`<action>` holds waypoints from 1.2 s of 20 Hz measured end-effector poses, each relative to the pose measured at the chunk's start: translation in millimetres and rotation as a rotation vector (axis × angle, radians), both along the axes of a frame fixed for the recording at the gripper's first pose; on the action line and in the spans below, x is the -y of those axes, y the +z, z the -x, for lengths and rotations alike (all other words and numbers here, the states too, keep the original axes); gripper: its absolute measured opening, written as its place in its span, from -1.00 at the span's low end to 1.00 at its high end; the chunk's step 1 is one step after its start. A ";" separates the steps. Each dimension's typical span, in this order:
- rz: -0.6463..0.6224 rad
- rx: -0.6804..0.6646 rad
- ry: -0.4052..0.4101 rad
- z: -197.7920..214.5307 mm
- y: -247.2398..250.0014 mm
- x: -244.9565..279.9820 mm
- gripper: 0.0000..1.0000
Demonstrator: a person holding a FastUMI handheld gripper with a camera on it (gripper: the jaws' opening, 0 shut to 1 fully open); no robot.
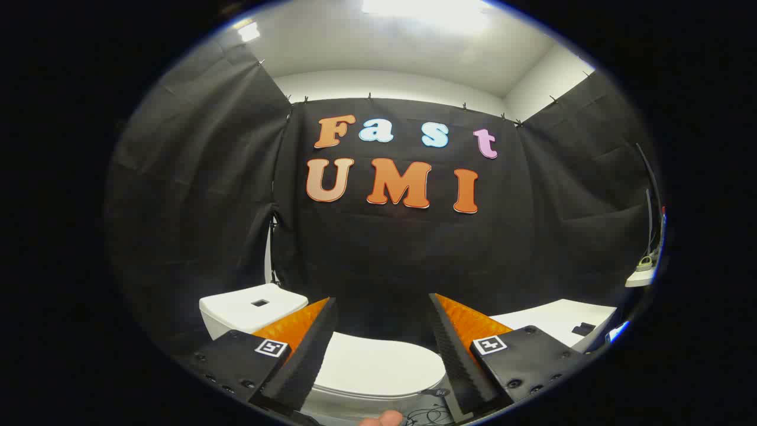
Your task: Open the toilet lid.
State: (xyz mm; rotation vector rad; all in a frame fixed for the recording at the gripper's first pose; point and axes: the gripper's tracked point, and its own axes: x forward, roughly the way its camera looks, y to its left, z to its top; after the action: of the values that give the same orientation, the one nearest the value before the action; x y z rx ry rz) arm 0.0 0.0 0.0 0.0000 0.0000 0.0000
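Tool [383,355] spread wide over closed toilet lid [378,370], gripping nothing.

Lid down flat, white and glossy, seen between and just beyond the two fingers [301,361], with the cistern [251,307] off to the left against the black cloth wall. Probably rigid plastic, light to moderate in weight, hinged at the far edge, slick under the ribbed pads. Best taken at the near front lip, hooking one finger under the rim or pinching its edge, then swung up and back. Likely to slip if pinched on the smooth top face. Fingertip [383,419] visible at the bottom, beside some thin cables [423,414].
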 end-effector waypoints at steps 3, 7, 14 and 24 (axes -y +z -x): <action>-0.003 0.000 -0.003 0.6 2.3 1.4 0.96; -0.010 0.008 -0.010 1.1 5.3 3.4 0.95; -0.005 0.008 -0.006 2.5 7.5 1.4 0.96; -0.008 0.009 -0.009 4.5 10.5 1.9 0.96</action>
State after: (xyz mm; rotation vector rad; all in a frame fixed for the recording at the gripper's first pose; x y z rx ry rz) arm -4.5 -1.9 10.5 0.0082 -0.0091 -0.0094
